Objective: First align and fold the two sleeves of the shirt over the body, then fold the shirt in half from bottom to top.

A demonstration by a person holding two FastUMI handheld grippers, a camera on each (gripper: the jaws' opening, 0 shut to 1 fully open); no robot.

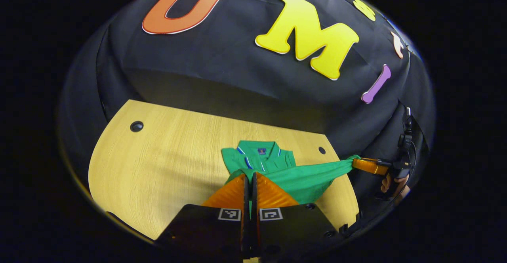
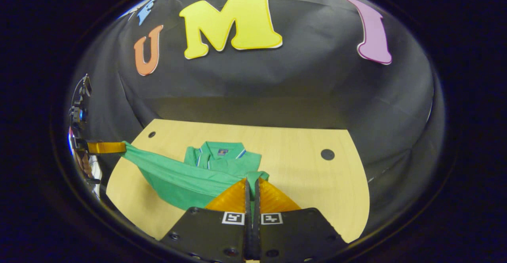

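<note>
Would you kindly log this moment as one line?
left gripper: shut on shirt | right gripper: shut on shirt | hem lifted above table

A pale wood-grain tabletop (image 1: 166, 164) with rounded corners is seen set against the black cloth wall (image 1: 237, 69) of the booth, and small dark round holes are seen near its far corners, one at the left (image 1: 136, 126) and one at the right (image 2: 327, 154).

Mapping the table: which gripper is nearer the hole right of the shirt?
Right. The hole lies just ahead-right of the right gripper; the left gripper grips the shirt farther left.
</note>
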